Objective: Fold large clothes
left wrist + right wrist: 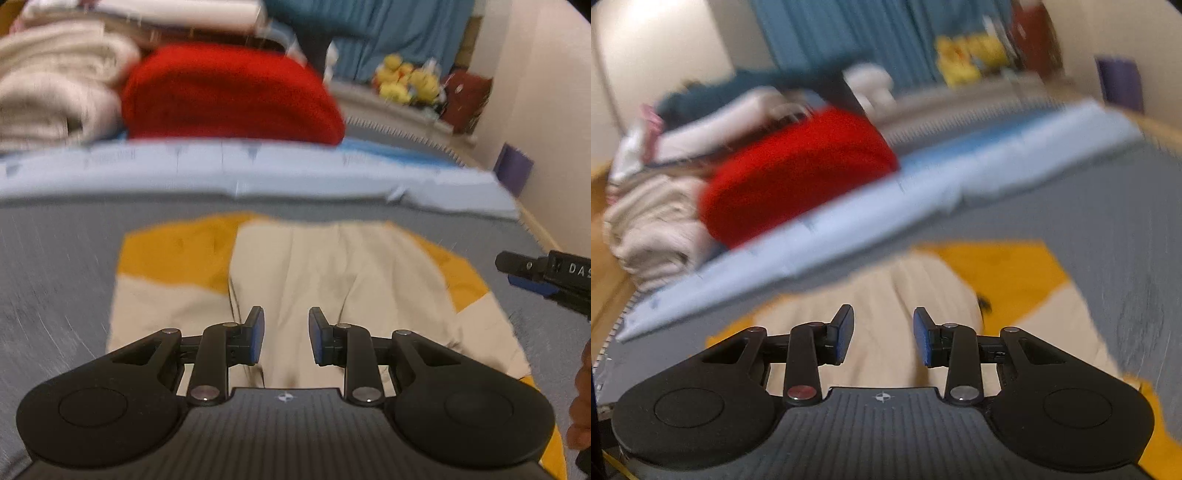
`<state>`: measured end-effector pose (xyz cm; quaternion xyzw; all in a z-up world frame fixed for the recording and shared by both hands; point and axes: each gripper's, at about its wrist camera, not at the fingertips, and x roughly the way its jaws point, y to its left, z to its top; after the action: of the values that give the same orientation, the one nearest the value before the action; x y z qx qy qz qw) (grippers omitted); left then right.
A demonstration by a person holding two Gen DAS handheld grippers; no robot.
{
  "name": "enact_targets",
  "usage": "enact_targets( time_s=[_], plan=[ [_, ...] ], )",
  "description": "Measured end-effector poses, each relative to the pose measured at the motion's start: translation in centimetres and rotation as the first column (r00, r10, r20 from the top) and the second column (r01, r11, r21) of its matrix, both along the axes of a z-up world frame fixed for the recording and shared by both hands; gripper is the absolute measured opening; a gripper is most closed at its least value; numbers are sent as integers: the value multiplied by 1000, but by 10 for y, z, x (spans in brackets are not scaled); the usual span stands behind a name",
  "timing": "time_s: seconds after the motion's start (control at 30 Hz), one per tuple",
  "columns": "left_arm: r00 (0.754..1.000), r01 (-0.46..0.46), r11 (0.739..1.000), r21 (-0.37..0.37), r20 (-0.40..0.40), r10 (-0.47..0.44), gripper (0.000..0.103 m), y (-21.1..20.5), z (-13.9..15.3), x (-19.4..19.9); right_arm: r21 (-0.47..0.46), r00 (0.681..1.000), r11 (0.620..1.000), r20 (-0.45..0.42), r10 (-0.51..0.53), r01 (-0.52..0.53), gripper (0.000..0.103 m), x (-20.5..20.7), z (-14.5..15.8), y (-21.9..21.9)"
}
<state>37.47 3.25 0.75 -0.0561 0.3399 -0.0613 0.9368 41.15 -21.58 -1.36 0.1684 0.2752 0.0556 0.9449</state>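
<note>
Surface: a grey woven mat (55,266) is lying flat across both views, carrying everything else.
Blue sheet: a pale blue folded sheet (258,173) is stretching across the mat beyond the garment.
Pile: a red fabric bundle (229,96) is sitting on the blue sheet, touching a heap of cream folded towels (51,92) beside it.
Garment: a beige and mustard-yellow folded garment (325,273) is lying flat on the mat, near the blue sheet and just below both claws.
Left gripper (286,334): its blue-padded fingers are standing apart above the beige cloth, pinching nothing.
Right gripper (883,336): its fingers are likewise spread over the beige cloth, holding nothing.
Background: yellow plush toys (406,79) are sitting against a teal curtain (388,33), blurred.
</note>
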Motion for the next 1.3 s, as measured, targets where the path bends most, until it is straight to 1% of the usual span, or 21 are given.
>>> enact_targets(
  time_s=[0.1, 0.2, 0.27, 0.33, 0.47, 0.53, 0.63, 0.67, 0.73, 0.83, 0.87, 0.9, 0.93, 0.97, 1.03, 1.07, 1.13, 1.17, 1.2, 1.27, 1.3],
  plan=[
    [995, 28, 1000, 9, 99, -29, 29, 5, 36, -28, -10, 994, 999, 103, 49, -48, 37, -26, 32, 0],
    [981, 19, 1000, 13, 193, -21, 29, 20, 73, -75, -10, 975, 996, 203, 85, -85, 37, -67, 68, -1],
    [978, -24, 999, 24, 206, 18, 29, 30, 94, -109, -20, 959, 996, 269, 84, -81, 39, -110, 97, -3],
    [978, -36, 999, 5, 204, 35, 29, 41, 114, -150, -26, 946, 998, 316, 67, -62, 42, -159, 122, -8],
    [970, -37, 999, 33, 243, 28, 29, 49, 153, -234, -32, 931, 999, 364, 26, -15, 42, -254, 164, -29],
    [963, -23, 999, 27, 268, 15, 29, 50, 176, -274, -31, 915, 999, 404, -1, 14, 42, -301, 190, -47],
    [950, -8, 1000, 27, 313, -1, 29, 47, 209, -329, -58, 876, 997, 481, -22, 57, 42, -359, 230, -70],
    [946, 3, 1000, 19, 325, -9, 30, 47, 220, -348, -65, 860, 995, 509, -27, 70, 42, -379, 244, -78],
    [941, 17, 1000, -7, 339, -14, 40, 47, 236, -380, -68, 829, 993, 558, -40, 94, 45, -417, 268, -93],
    [935, 37, 998, -56, 355, -14, 41, 51, 246, -420, -56, 811, 988, 578, -87, 146, 47, -457, 284, -114],
    [933, 38, 998, -56, 360, -15, 41, 51, 245, -429, -46, 813, 985, 572, -108, 164, 48, -465, 283, -121],
    [933, 36, 998, -54, 359, -15, 41, 51, 239, -437, -34, 819, 984, 560, -129, 178, 51, -472, 278, -128],
    [937, 35, 998, -56, 350, -13, 41, 53, 232, -443, -25, 829, 981, 540, -147, 190, 55, -476, 270, -134],
    [942, 31, 998, -59, 335, -10, 41, 54, 220, -446, -22, 844, 978, 510, -167, 206, 55, -477, 255, -140],
    [954, 11, 999, -51, 301, 5, 41, 57, 185, -441, -26, 874, 974, 449, -189, 224, 55, -467, 220, -144],
    [961, -5, 999, -39, 277, 15, 41, 59, 161, -435, -29, 889, 971, 409, -206, 238, 54, -460, 196, -149],
    [970, -34, 999, -1, 242, 33, 41, 61, 118, -426, -35, 904, 962, 354, -241, 270, 53, -444, 151, -150],
    [975, -52, 999, 15, 216, 47, 41, 63, 95, -421, -28, 899, 953, 339, -276, 303, 51, -439, 126, -154],
    [981, -76, 997, 20, 179, 71, 40, 65, 70, -415, -21, 884, 939, 345, -316, 344, 49, -432, 105, -154],
    [988, -124, 992, 6, 95, 123, 40, 73, 24, -405, -20, 850, 910, 366, -379, 414, 48, -423, 69, -153],
    [989, -141, 990, 16, 39, 140, 38, 76, 3, -399, -32, 849, 900, 349, -397, 435, 48, -414, 51, -154]
  ],
)
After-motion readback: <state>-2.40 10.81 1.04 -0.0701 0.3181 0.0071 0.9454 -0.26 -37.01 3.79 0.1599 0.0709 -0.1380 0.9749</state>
